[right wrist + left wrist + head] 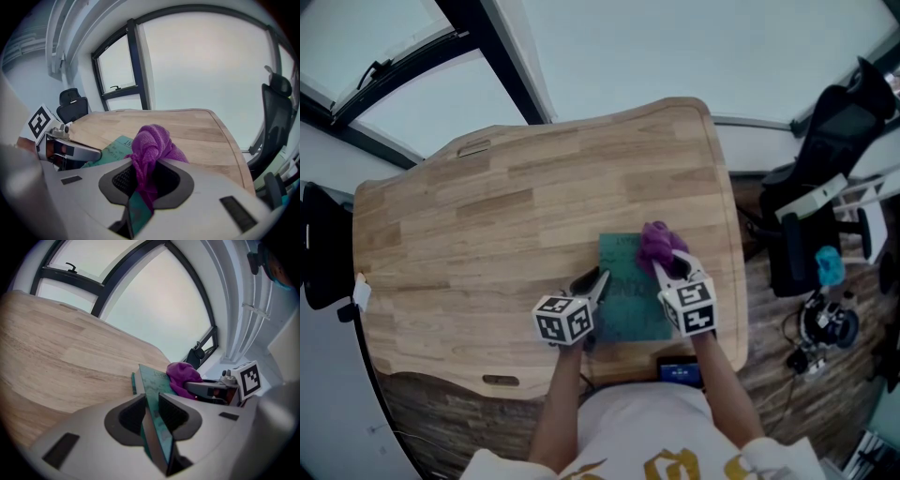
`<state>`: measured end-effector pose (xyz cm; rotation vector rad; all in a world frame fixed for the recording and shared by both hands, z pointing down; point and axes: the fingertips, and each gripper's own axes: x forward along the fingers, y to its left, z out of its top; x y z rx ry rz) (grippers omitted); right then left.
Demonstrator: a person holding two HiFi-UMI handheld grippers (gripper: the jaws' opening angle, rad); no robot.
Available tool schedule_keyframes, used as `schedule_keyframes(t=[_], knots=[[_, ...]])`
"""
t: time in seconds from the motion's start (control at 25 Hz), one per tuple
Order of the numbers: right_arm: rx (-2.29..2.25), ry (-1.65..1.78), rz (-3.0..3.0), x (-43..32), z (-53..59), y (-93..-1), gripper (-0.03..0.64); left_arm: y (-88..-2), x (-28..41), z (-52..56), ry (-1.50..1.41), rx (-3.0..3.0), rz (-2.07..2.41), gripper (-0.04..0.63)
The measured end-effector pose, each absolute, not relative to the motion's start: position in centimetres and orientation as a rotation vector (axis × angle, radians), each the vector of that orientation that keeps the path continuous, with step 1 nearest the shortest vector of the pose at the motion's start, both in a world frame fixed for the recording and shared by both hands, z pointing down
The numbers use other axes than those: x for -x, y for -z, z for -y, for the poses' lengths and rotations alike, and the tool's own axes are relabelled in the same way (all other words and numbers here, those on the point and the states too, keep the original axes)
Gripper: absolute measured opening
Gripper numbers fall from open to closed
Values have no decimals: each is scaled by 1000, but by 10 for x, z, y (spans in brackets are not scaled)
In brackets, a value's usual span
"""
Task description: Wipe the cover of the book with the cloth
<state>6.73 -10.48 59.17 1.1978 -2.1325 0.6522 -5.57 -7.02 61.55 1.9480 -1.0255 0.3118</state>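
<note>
A teal-green book (628, 302) lies on the wooden table (487, 234) near its front right corner. My left gripper (598, 279) is at the book's left edge. In the left gripper view the thin edge of the book (152, 380) runs between the two pads, and the left gripper (151, 401) is shut on it. My right gripper (667, 262) is shut on a bunched purple cloth (656, 242). The cloth (150, 140) sticks up out of the right gripper (145, 169) and rests over the book's far right part (110, 150).
A black office chair (825, 178) and cabled gear on the floor stand right of the table. A small blue device (680, 373) sits at the table's front edge, near the person. Another black chair (321, 246) is at the left. Windows lie beyond the table's far edge.
</note>
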Motion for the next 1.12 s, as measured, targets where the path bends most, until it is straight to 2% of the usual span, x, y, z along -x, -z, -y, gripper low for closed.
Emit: schedule_keyframes(t=[1.12], knots=[[-979, -636, 2136, -23, 112, -593, 64, -616, 57, 70, -305, -1936, 1002, 89]])
